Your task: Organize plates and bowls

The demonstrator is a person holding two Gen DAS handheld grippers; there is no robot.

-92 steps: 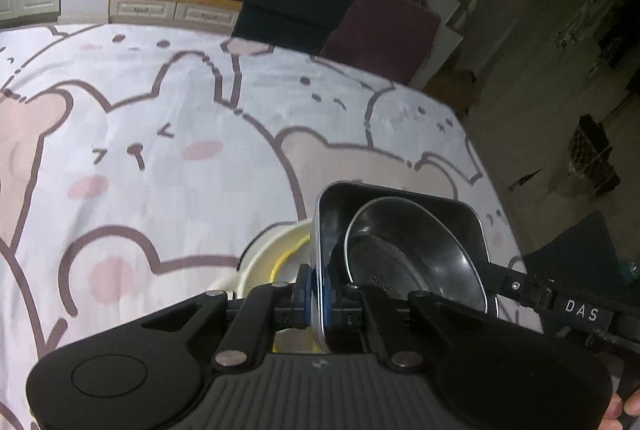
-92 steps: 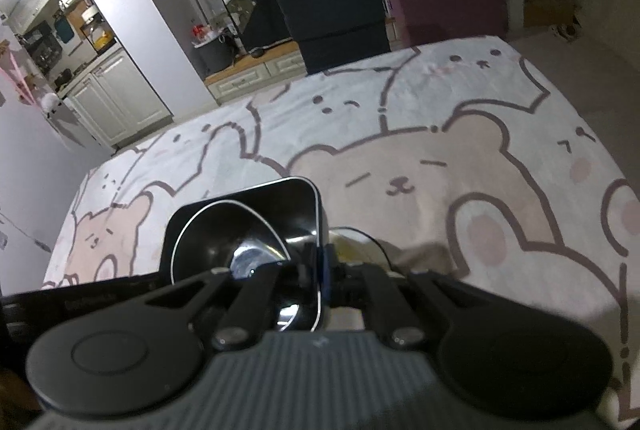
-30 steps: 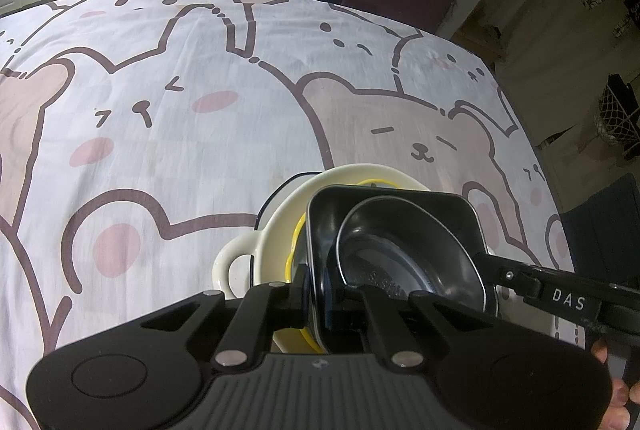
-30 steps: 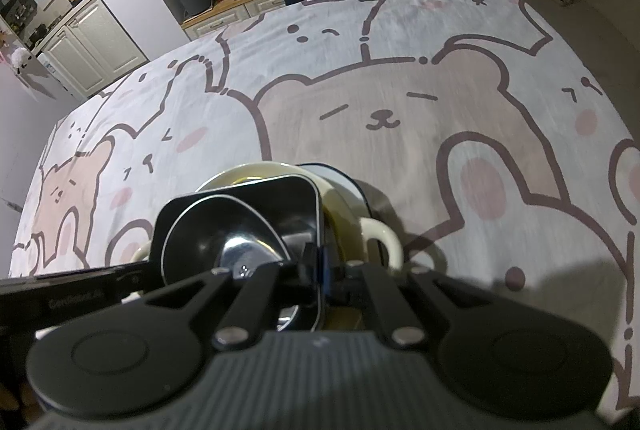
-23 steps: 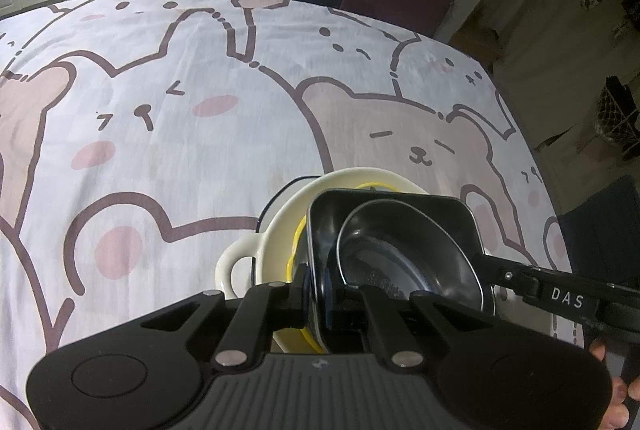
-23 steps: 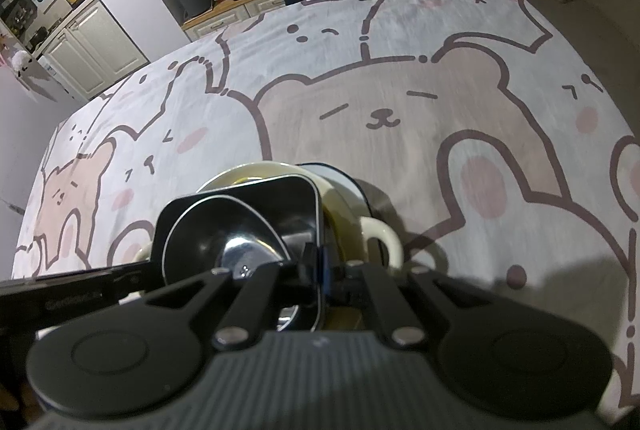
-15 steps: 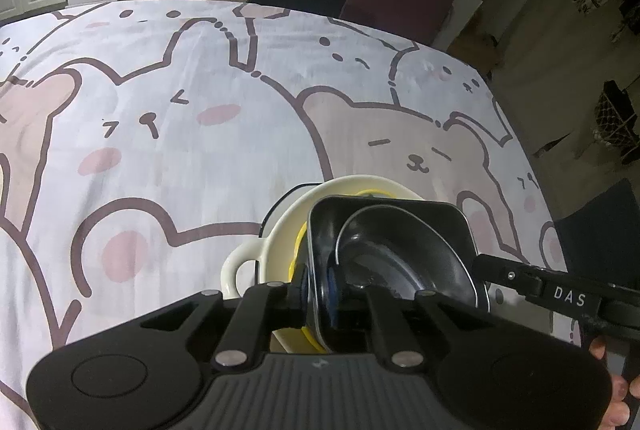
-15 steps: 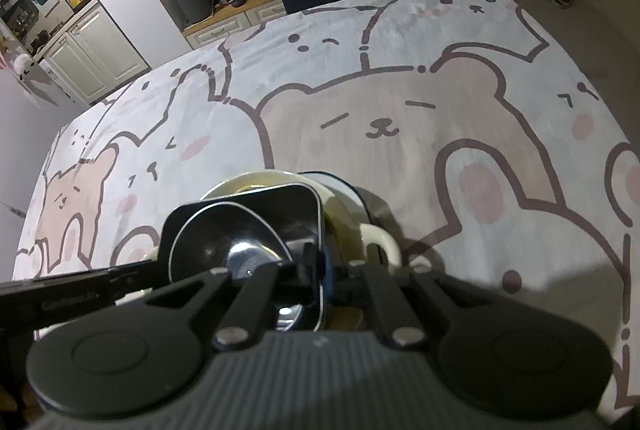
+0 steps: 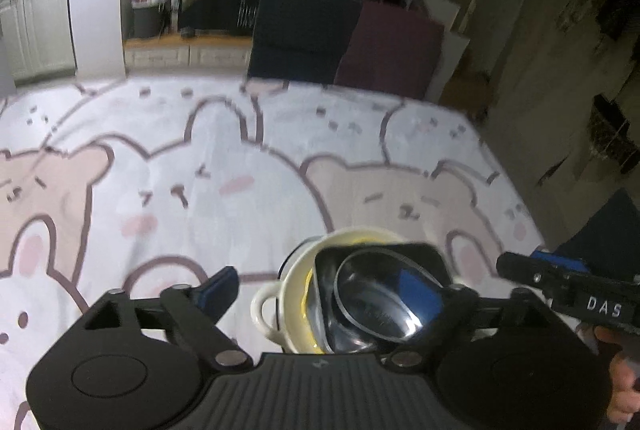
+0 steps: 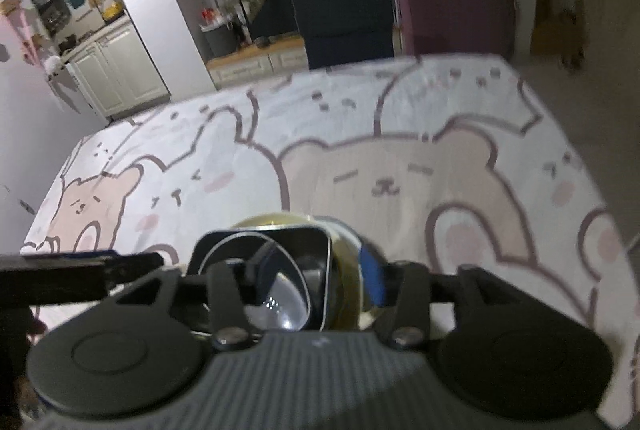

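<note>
Resting nested at near right of cloth (image 9: 168, 166): steel bowl (image 9: 384, 304) in black tray (image 9: 420, 254), tray in cream pot (image 9: 292, 282). Left gripper (image 9: 332, 290), right gripper (image 10: 312, 272) just spread, released. Risk: finger (image 9: 218, 286) clipping tray rim, tipping stack.

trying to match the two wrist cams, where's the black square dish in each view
Left wrist: the black square dish sits low, right of centre, nested in the cream bowl.
Right wrist: the same dish sits low, just left of centre, behind the gripper linkage.
Shared landmark: the steel bowl inside the dish, and the bear-print cloth underneath.
</note>
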